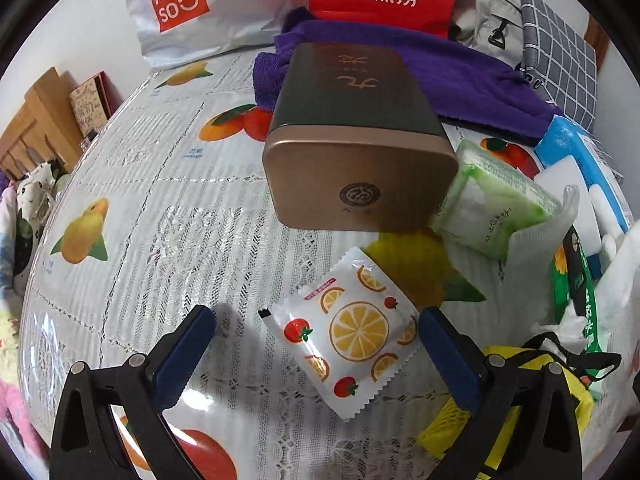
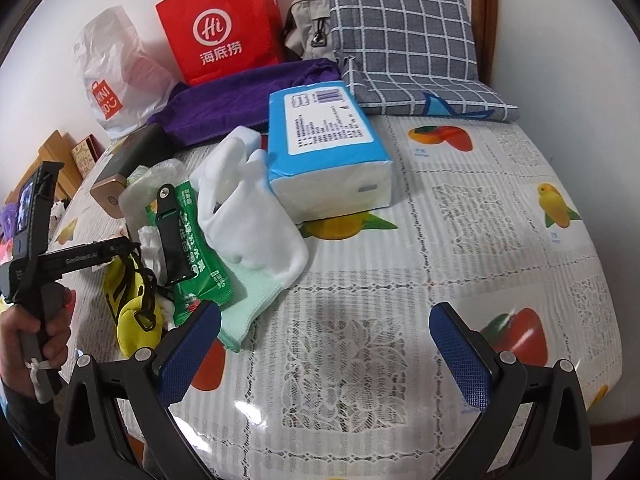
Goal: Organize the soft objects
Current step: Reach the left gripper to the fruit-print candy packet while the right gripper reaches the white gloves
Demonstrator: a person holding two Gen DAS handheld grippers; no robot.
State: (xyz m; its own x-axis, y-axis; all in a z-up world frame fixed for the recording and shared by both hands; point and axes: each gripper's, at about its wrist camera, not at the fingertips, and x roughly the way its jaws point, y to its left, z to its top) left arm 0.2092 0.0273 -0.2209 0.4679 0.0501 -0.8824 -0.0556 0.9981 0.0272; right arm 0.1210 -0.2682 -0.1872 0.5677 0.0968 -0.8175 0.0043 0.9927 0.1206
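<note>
My left gripper [image 1: 316,344] is open, its blue pads either side of a white sachet printed with orange slices and tomatoes [image 1: 352,332] that lies flat on the table; the right pad touches or nearly touches its edge. A green tissue pack [image 1: 496,200] and a purple towel [image 1: 460,76] lie beyond. My right gripper [image 2: 324,344] is open and empty over bare tablecloth. Ahead of it lie a white glove [image 2: 248,216], a mint cloth [image 2: 244,304], a green wipes pack [image 2: 200,256], a blue tissue pack [image 2: 324,144] and a yellow pouch [image 2: 132,312].
A dark tin with a bronze end [image 1: 352,140] lies on its side just beyond the sachet. A red paper bag [image 2: 224,24], a white Miniso bag [image 1: 180,4] and a grey checked cushion [image 2: 404,40] stand at the back. The table edge curves at right [image 2: 608,320].
</note>
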